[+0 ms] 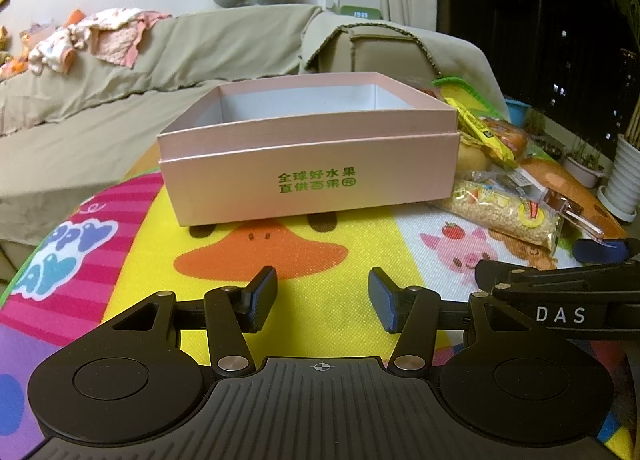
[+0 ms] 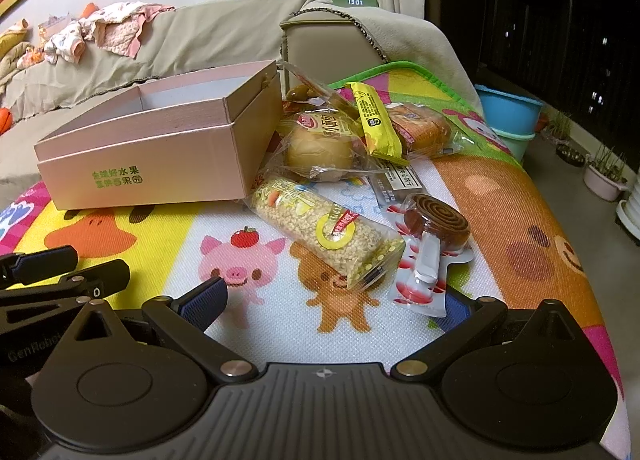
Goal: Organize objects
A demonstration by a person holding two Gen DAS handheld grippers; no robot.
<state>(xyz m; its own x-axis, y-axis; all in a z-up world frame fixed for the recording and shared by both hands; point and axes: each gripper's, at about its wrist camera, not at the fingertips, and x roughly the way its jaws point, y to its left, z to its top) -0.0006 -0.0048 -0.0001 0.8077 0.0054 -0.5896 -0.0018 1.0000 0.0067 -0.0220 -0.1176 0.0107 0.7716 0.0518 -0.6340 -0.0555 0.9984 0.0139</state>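
Both grippers low over the cartoon play mat (image 2: pixel 168 219), nothing held. Left gripper (image 1: pixel 323 298): fingers spread, empty, pointed at the near wall of the pink box (image 1: pixel 308 175), which stands well beyond the tips. Right gripper (image 2: pixel 332 300): fingers spread wide, empty; the left pad (image 2: pixel 204 300) shows clearly, the right one is partly hidden behind the red-and-white lollipop packet (image 2: pixel 424 260), whose near end lies between the fingers. Judged step: first pick from the snack pile, to go into the box. The snacks sit just right of the box: puffed-grain roll (image 2: pixel 328 236) lying diagonally nearest the right gripper, wrapped bun (image 2: pixel 320 149) touching or almost touching the box's right wall, yellow bar (image 2: pixel 378 121) leaning over the bun, wrapped cake (image 2: pixel 420 127) behind it, a dark flat packet (image 2: pixel 396 179) under the pile's near edge. To do it well: take the lollipop packet first, since it is closest and loose; close across its narrow stem part rather than the wide disc, and lift straight up so the film does not drag the grain roll, which touches it. The wrappers look slippery and crinkly, so a firm pinch on the solid content is safer than on loose film. The left gripper could steady the box if it slides. Containers: pink box sits nested in its own lid, open-topped; what shows of its white inside is bare, though the floor is mostly hidden by the near wall. Blue tubs (image 2: pixel 508 111) far right, stacked, off the mat; contents not visible.
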